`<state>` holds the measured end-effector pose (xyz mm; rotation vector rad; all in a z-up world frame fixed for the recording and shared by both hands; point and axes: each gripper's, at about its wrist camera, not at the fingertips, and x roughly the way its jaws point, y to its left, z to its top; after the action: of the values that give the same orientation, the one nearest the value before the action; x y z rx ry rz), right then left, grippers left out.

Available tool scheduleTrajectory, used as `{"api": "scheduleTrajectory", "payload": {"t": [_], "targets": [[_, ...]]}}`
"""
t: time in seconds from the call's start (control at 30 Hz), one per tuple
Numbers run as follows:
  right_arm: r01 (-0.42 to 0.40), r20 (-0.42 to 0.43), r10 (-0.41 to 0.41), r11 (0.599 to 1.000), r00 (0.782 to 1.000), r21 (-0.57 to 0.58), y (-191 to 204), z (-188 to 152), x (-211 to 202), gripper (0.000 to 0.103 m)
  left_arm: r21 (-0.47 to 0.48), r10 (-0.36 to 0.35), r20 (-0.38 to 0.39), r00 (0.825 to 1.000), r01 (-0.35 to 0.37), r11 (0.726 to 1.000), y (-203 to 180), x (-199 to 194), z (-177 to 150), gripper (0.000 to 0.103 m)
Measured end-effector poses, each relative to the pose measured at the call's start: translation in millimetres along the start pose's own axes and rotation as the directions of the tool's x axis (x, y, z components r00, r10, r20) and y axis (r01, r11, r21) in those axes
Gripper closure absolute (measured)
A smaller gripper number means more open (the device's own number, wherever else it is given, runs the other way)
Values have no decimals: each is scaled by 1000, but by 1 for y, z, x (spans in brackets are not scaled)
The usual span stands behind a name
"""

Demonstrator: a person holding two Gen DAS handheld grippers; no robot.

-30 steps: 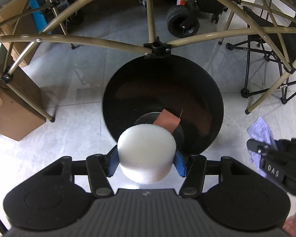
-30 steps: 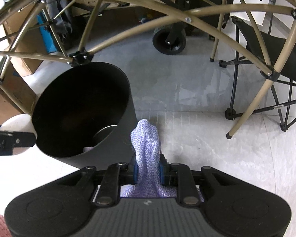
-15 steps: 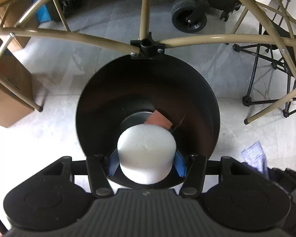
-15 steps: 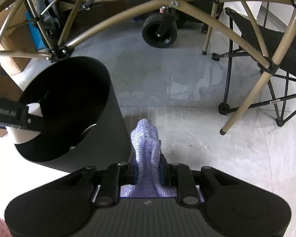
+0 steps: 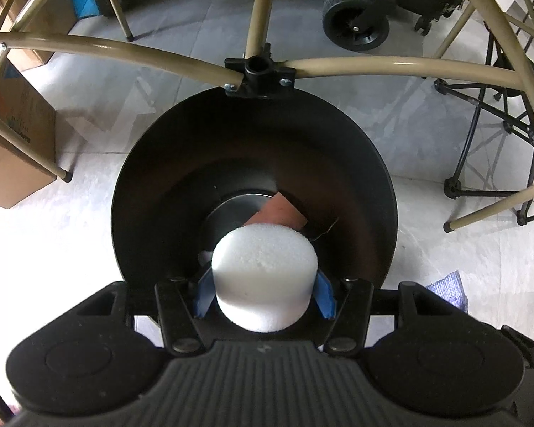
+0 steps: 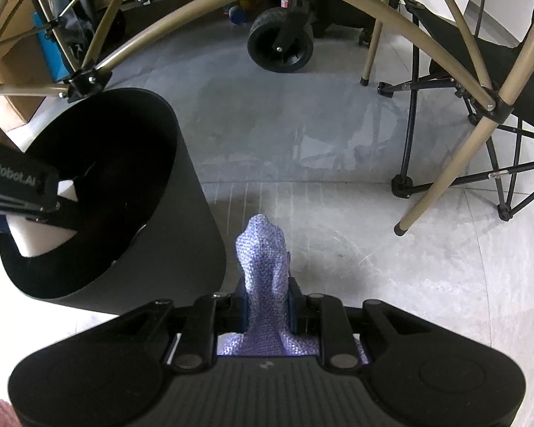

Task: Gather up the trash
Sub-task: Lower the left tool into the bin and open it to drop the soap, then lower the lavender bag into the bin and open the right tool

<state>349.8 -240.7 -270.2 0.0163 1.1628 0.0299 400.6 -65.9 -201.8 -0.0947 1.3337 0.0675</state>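
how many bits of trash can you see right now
3: white foam puck in the left hand-held gripper, purple cloth in the right hand-held gripper, reddish card in the bin; more may be hidden.

Your left gripper [image 5: 265, 293]: matte black body, ribbed grey-black grip plate with a small pale logo at its front edge, a round recessed disc on each side. Black linkage arms, each with silver rivets. Fingers [image 5: 203, 293] carry blue pads. Seen from the right wrist camera, its side bears white lettering, partly cut off, ending "nRobot.AI". Your right gripper [image 6: 267, 297]: same build, same black shell, ribbed plate, logo, silver rivets, blue pads barely visible
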Motion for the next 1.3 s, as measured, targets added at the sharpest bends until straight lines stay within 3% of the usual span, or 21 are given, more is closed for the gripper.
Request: {"api": "scheduleTrajectory", "payload": {"t": [0.2,0.33,0.43,0.57,1.3], "targets": [[2,-1,-2,1000,1000,1,-2,0,0,84,2,9,-3,1000,-9,1000,-3,1,0,42],[3,1,-3,1000,1000,3,-2,1,-1,84,-12,11,-11,1000,-11,1000,-2,0,1,0],[3,3,-3,1000,1000,3,0,0,-2,84,-41,-20,-39,999,18,999,2,2,1,0],[2,7,-2,1000,1000,1,-1,-1,-4,84,-50,-5,-67,998,2,999,5,6,0,0],[11,59,-11,1000,998,-6,8,1,-35,84,-40,-1,-46,999,-1,999,16,-11,-7,0]]}}
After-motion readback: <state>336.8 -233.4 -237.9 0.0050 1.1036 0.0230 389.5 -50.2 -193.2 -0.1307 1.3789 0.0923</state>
